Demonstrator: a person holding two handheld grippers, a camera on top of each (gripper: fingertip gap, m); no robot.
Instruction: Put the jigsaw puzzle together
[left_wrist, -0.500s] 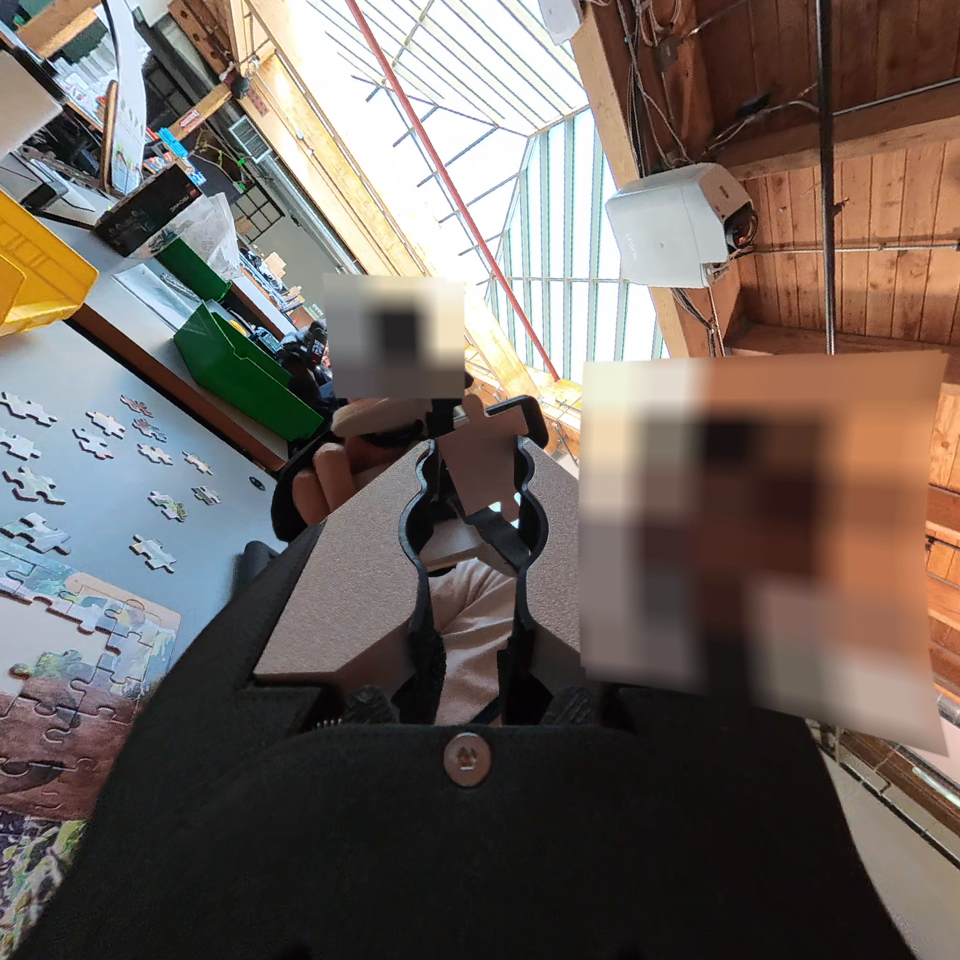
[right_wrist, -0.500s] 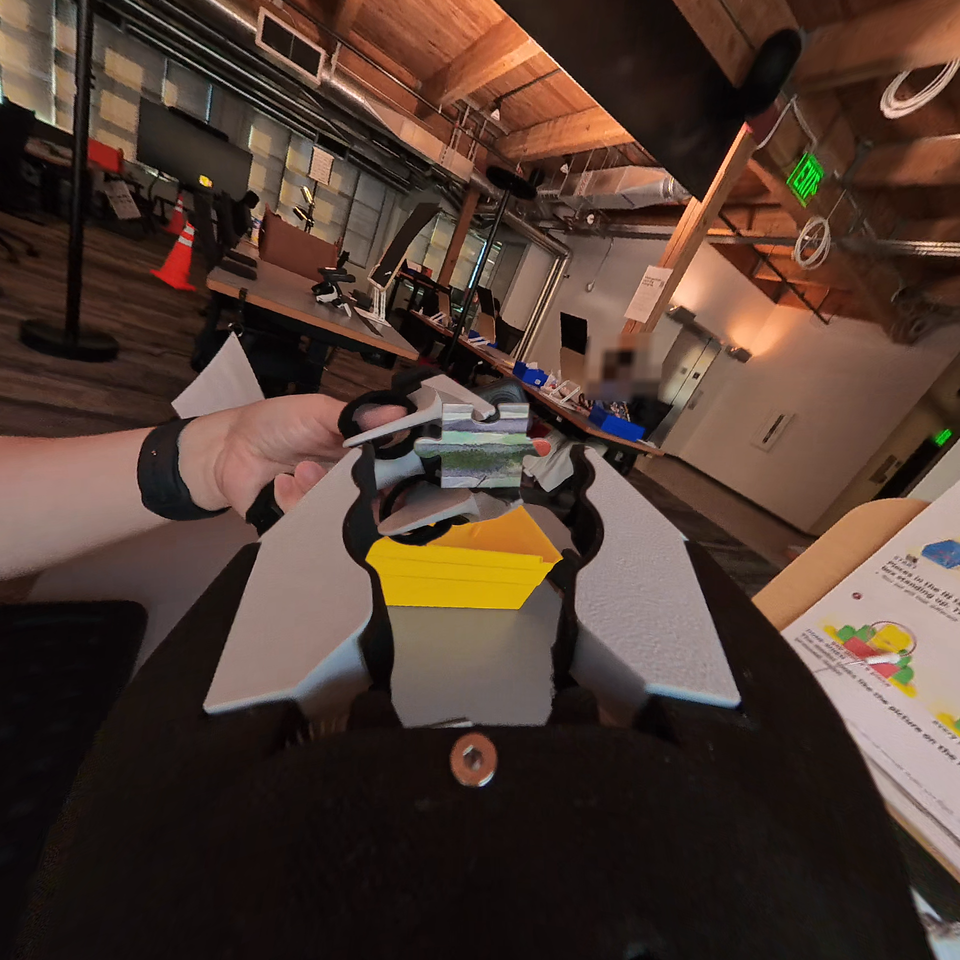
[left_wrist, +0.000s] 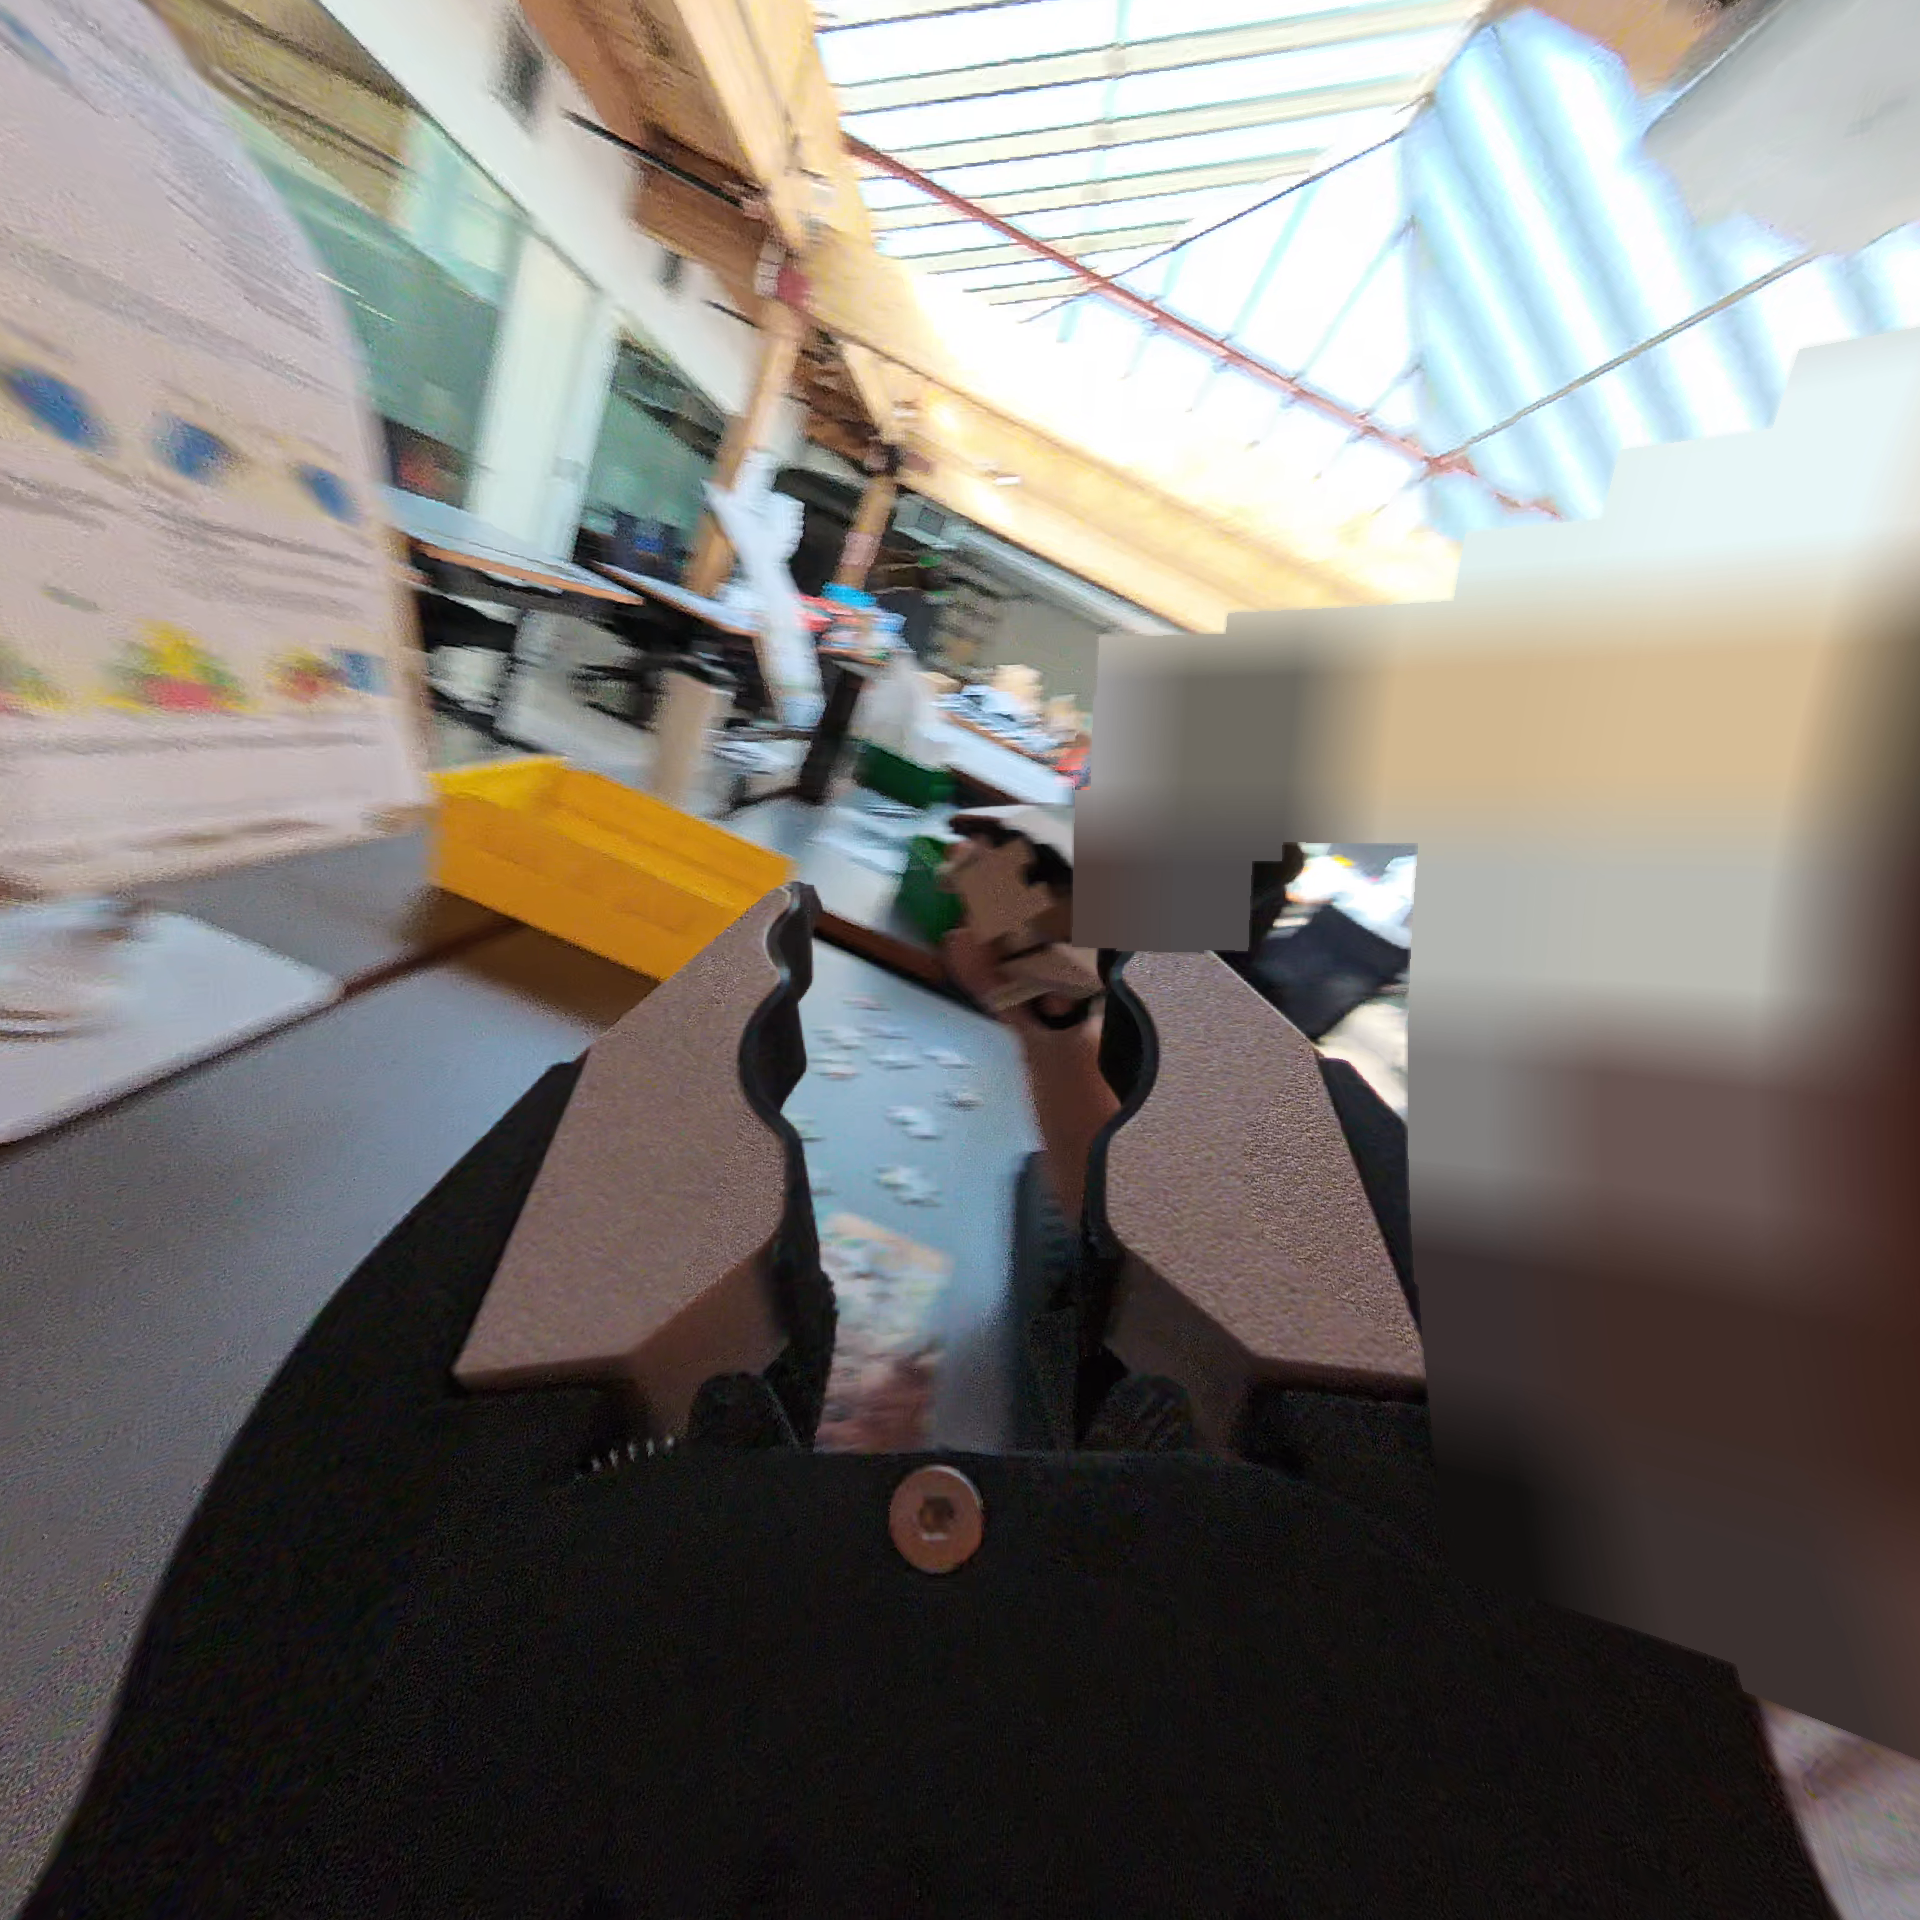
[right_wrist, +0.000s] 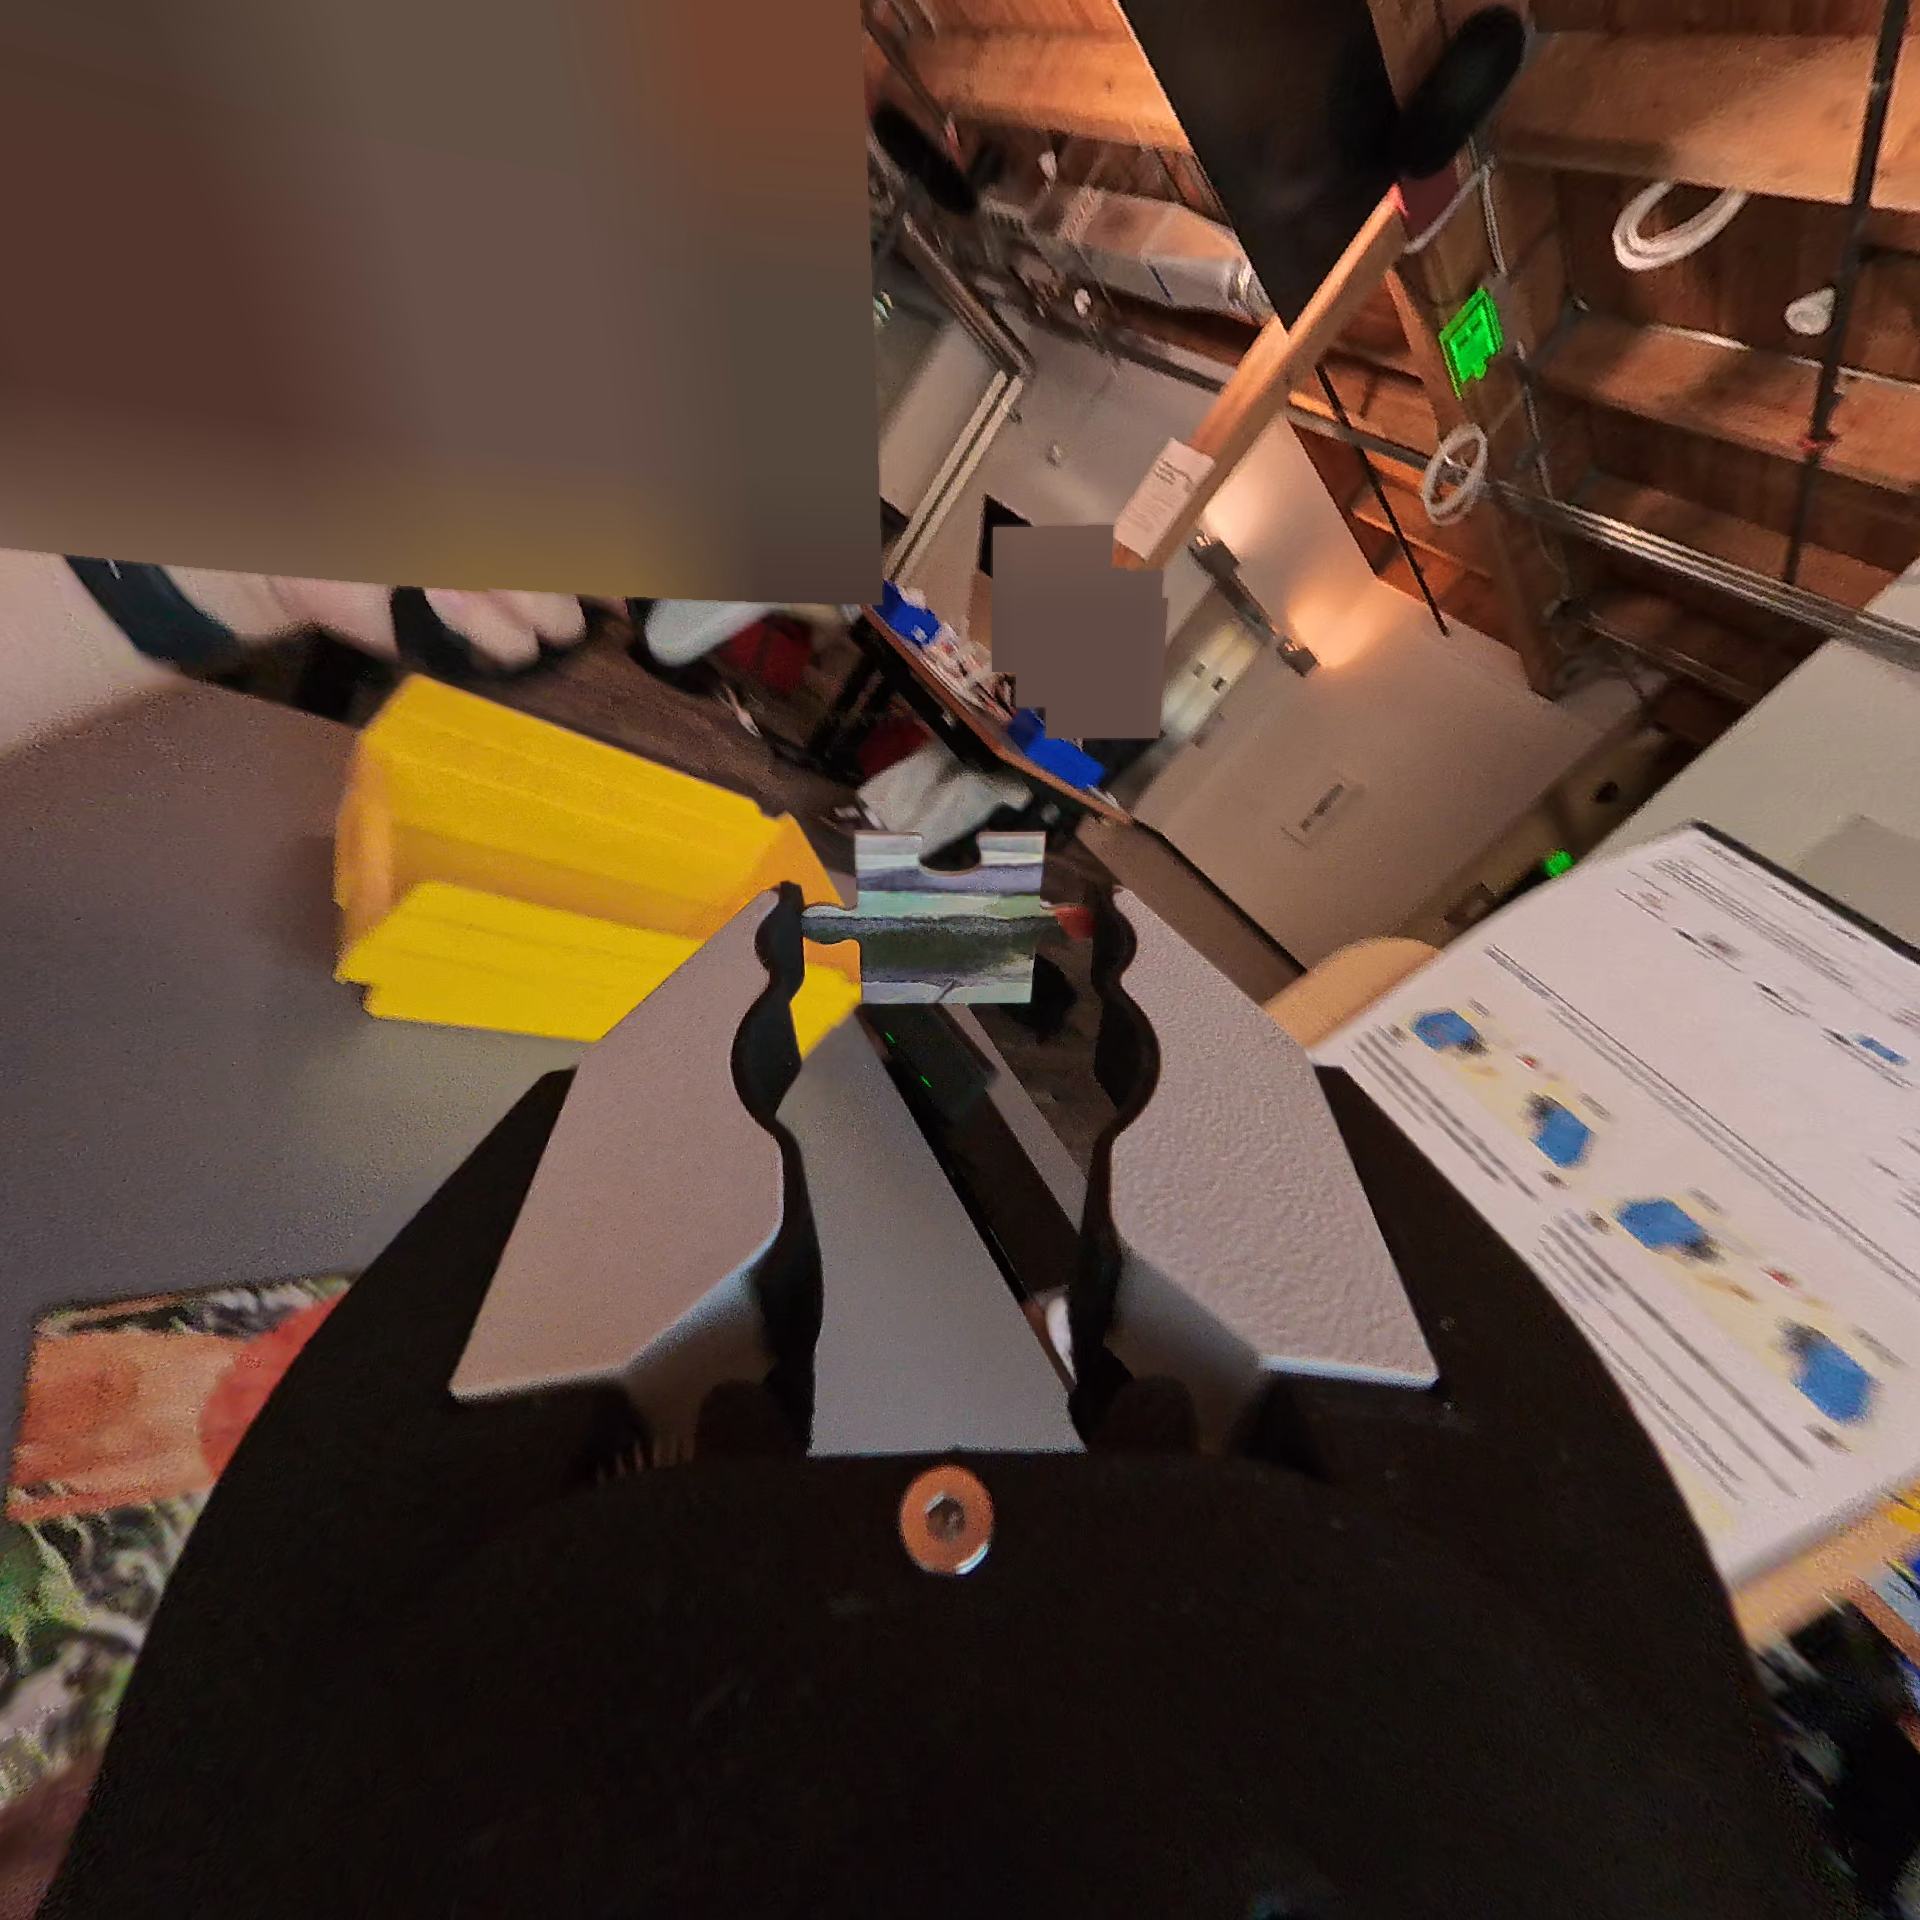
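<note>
Puzzle piece (right_wrist: 948, 920) — edges behind tool (right_wrist: 948, 940)

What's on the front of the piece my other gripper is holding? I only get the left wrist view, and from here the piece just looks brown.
Observer: In the right wrist view the puzzle piece is printed in green, white and grey bands.
Operator: Is it really gripped?
Observer: Yes. It spans the right gripper, with a knob pressed against one fingertip.
Operator: Where's its hole?
Observer: A notch sits in the edge that points away from the gripper.
</note>
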